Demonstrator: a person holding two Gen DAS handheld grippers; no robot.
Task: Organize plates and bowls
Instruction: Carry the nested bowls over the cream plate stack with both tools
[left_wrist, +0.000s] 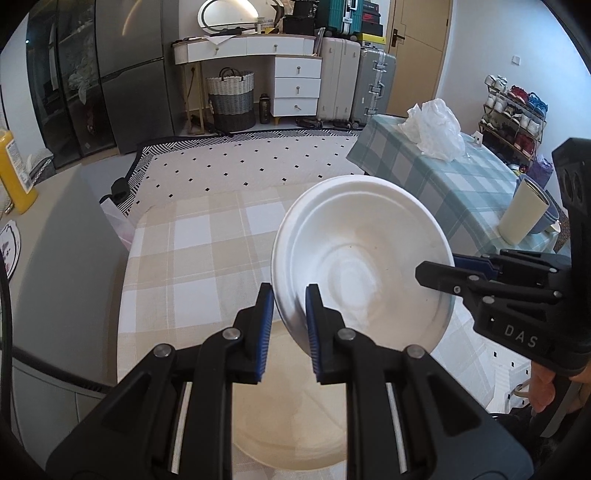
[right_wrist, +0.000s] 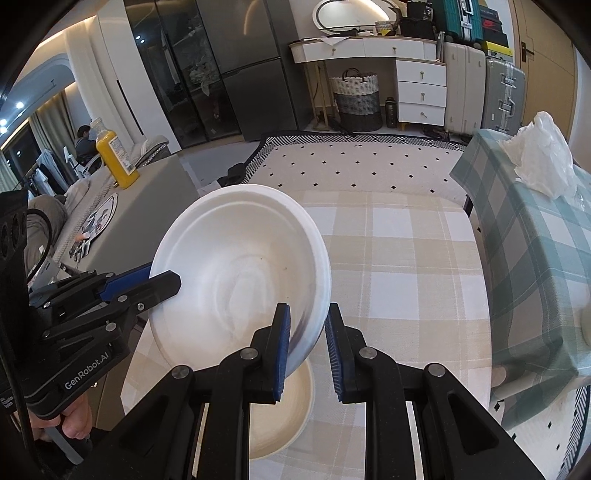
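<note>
Both claws are clamped on the white plate (left_wrist: 362, 258), left claw (left_wrist: 290, 325) and right claw (right_wrist: 306, 347) on opposite rims, holding it tilted above the bench (left_wrist: 192, 236) and a cream plate (right_wrist: 280, 417). Uneven pull could twist it loose.

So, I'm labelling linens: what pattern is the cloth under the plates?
Beige and white check tablecloth, clearest in the right wrist view.

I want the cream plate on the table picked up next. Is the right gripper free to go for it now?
Probably not yet. The right gripper is shut on the rim of the white plate, which the left gripper also holds, tilted above the cream plate. It would have to let go first.
</note>
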